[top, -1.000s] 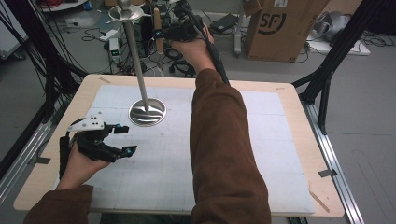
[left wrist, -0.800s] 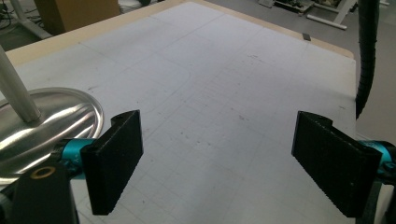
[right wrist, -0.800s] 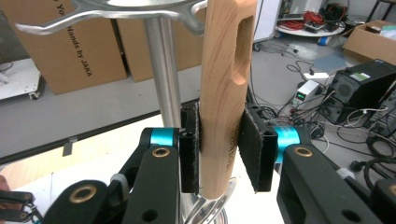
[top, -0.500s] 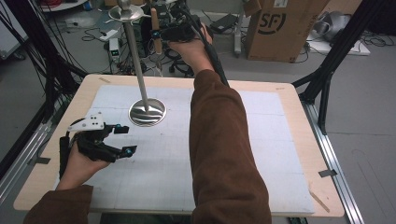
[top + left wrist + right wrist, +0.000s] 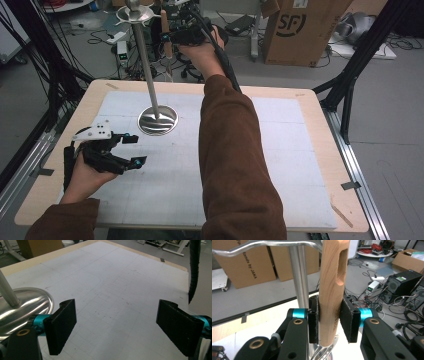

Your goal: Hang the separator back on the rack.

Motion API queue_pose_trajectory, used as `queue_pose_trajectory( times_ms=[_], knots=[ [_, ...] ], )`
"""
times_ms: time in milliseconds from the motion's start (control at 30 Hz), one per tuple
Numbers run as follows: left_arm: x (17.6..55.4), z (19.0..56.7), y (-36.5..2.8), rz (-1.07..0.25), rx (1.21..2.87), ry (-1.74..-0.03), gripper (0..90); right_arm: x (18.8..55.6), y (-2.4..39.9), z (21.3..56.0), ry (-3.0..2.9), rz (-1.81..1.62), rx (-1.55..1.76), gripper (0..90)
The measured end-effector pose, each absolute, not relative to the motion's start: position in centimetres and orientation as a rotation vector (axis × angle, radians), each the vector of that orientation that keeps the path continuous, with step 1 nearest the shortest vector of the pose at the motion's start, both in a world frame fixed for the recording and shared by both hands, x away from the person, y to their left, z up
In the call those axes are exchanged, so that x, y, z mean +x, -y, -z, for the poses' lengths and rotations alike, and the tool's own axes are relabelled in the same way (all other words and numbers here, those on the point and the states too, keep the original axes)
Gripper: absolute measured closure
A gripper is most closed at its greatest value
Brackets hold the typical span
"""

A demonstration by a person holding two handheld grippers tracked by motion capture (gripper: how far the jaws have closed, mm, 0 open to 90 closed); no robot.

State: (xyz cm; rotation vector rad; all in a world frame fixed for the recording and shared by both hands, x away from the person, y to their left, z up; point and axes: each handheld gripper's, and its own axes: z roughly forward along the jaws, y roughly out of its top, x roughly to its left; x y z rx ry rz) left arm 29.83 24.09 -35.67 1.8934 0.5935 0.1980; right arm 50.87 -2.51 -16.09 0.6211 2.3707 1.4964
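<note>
A steel stand has a round base (image 5: 158,120) on the white mat (image 5: 280,150), a tall pole (image 5: 145,65) and a hook ring (image 5: 137,14) on top. Raised beside that ring, my right gripper (image 5: 172,37) is shut on a wooden handle (image 5: 164,32). In the right gripper view the handle (image 5: 333,290) stands upright with a slot near its top, clamped between the pads of the right gripper (image 5: 331,322), right next to the pole (image 5: 299,277) and under a hook arm (image 5: 262,246). My left gripper (image 5: 135,150) rests low at the mat's left. It is open (image 5: 117,322) and holds nothing, with the stand base (image 5: 27,305) just to its left.
Cardboard boxes (image 5: 300,30) and tangled cables (image 5: 115,40) sit on the floor beyond the table's far edge. Black frame posts (image 5: 360,60) stand at the right. The right gripper's cable (image 5: 193,270) hangs at the right of the left gripper view.
My right gripper has carried the wooden handle slightly left, closer to the top of the stand. The left gripper has stayed where it was, open.
</note>
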Motion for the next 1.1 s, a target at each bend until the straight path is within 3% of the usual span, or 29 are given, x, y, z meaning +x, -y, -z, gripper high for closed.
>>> queue_pose_trajectory(
  times_ms=[500,1100],
  knots=[
    [29.8,35.6,-24.1,-0.193,1.889,-0.592,17.2,50.9,1.7,16.3,-2.382,-1.494,0.620,69.4],
    [29.6,35.5,-24.3,-0.200,1.887,-0.591,17.1,49.1,3.9,15.8,-2.346,-1.515,0.587,53.0]
  ],
)
